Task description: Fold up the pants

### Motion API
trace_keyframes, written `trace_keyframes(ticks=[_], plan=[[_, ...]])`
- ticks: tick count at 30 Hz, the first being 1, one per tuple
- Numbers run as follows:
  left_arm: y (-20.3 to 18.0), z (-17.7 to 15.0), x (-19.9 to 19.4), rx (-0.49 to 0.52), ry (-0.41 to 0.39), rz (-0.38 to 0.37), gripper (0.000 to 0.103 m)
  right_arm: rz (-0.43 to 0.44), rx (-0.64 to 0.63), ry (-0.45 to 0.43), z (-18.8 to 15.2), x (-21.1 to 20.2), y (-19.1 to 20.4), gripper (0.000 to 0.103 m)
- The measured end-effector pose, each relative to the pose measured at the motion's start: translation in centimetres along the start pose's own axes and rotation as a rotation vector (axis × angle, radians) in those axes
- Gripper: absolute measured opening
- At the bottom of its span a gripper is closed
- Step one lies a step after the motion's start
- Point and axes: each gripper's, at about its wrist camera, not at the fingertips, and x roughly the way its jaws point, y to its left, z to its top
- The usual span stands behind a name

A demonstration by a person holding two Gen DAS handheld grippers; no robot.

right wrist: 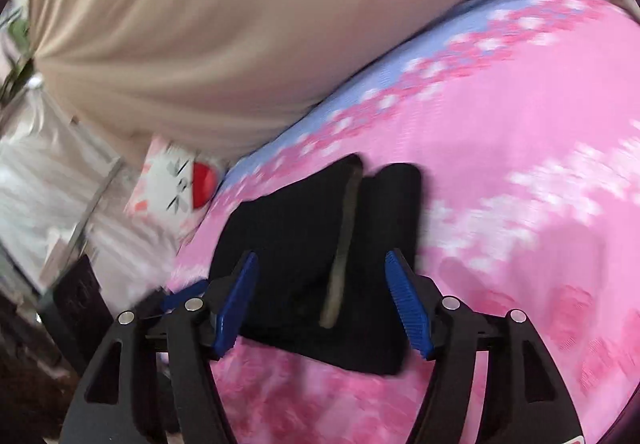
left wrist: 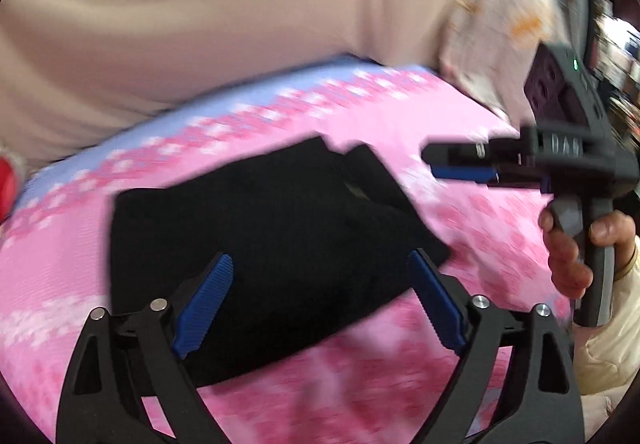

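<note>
Pants (left wrist: 260, 244): black, folded into a compact bundle, lying on the pink floral bedspread (left wrist: 480, 228) at frame centre in both views. Left gripper (left wrist: 320, 304): jaws spread wide, empty, hovering low over the bundle's near edge. Right gripper (right wrist: 324, 308): jaws likewise apart, holding nothing; in the left view it sits at right, levelled sideways, apparently above the fabric, though blur obscures contact. Hand (left wrist: 576, 244): wrapped around its grey handle.

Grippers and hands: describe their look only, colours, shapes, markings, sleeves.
Both the left gripper and the right gripper have matte black angular fingers with triangular cut-outs, silver round pivot pins and ribbed blue pads. From the side, the right one has a grey pistol handle, raised lettering and a green light. The right hand is bare, with a cream sleeve.
</note>
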Motion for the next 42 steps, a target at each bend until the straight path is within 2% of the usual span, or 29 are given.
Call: trace_keyframes(ticks=[2,6,8,9,12,14,15,16,17,18,20,23,26,29,31,33,35,36,38,40,42], plan=[[2.7,0.4,-0.8,-0.050,-0.009,0.072,0.094,-0.017,-0.050,0.070,1.3,3.2,1.6,0.065],[6.9,0.9,-0.8,-0.138,-0.002,0.203,0.094,-0.089,-0.073,0.183,0.6,8.7,2.0,0.065],[8.3,1.0,-0.9,-0.176,0.001,0.236,0.094,-0.129,-0.114,0.171,0.5,9.9,2.9,0.070],[9.0,1.0,-0.7,-0.194,0.004,0.257,0.094,-0.147,-0.139,0.174,0.4,10.3,3.7,0.077],[10.0,1.3,-0.1,-0.208,0.005,0.294,0.095,-0.201,-0.179,0.181,0.1,10.4,5.1,0.077],[10.0,1.3,-0.1,-0.208,0.000,0.303,0.095,-0.182,-0.155,0.165,-0.1,9.8,4.8,0.065],[10.1,1.3,0.3,-0.208,0.004,0.297,0.095,-0.182,-0.152,0.164,-0.2,9.8,4.4,0.044],[10.1,1.4,0.7,-0.208,0.009,0.292,0.095,-0.181,-0.141,0.169,-0.2,9.8,4.3,0.031],[10.0,1.3,1.3,-0.206,0.026,0.293,0.095,-0.152,-0.114,0.166,0.0,9.5,4.2,0.020],[9.9,1.4,2.0,-0.201,0.039,0.295,0.095,-0.109,-0.092,0.167,0.2,9.3,4.2,0.016],[9.5,1.4,2.9,-0.189,0.061,0.307,0.095,-0.097,-0.102,0.138,0.7,8.4,5.1,0.015],[9.2,1.4,3.6,-0.185,0.077,0.317,0.095,-0.099,-0.157,0.028,1.8,4.7,7.9,0.014],[9.0,1.1,4.2,-0.188,0.099,0.316,0.098,-0.150,-0.208,-0.053,2.1,1.2,8.9,0.014],[8.8,0.9,4.8,-0.185,0.113,0.317,0.098,-0.261,-0.149,-0.028,1.2,1.2,5.5,0.015],[8.7,0.6,5.6,-0.185,0.134,0.317,0.098,-0.320,-0.076,0.070,-0.1,3.8,1.5,0.020],[8.6,0.4,6.3,-0.190,0.158,0.317,0.098,-0.261,-0.009,0.034,-0.7,3.6,-0.2,0.021],[8.4,0.4,6.6,-0.184,0.167,0.322,0.098,-0.246,0.024,0.001,-0.2,1.9,0.1,0.025],[8.4,0.3,6.6,-0.179,0.166,0.329,0.098,-0.295,-0.016,-0.064,0.2,0.3,1.1,0.026],[8.5,0.2,6.6,-0.179,0.164,0.330,0.098,-0.353,-0.089,-0.107,0.8,-1.1,2.8,0.028],[8.8,0.2,6.8,-0.193,0.171,0.319,0.098,-0.297,-0.139,-0.101,1.6,-1.5,4.8,0.028],[9.2,0.0,6.4,-0.209,0.167,0.308,0.098,-0.223,-0.196,-0.051,2.1,-0.4,7.1,0.025]])
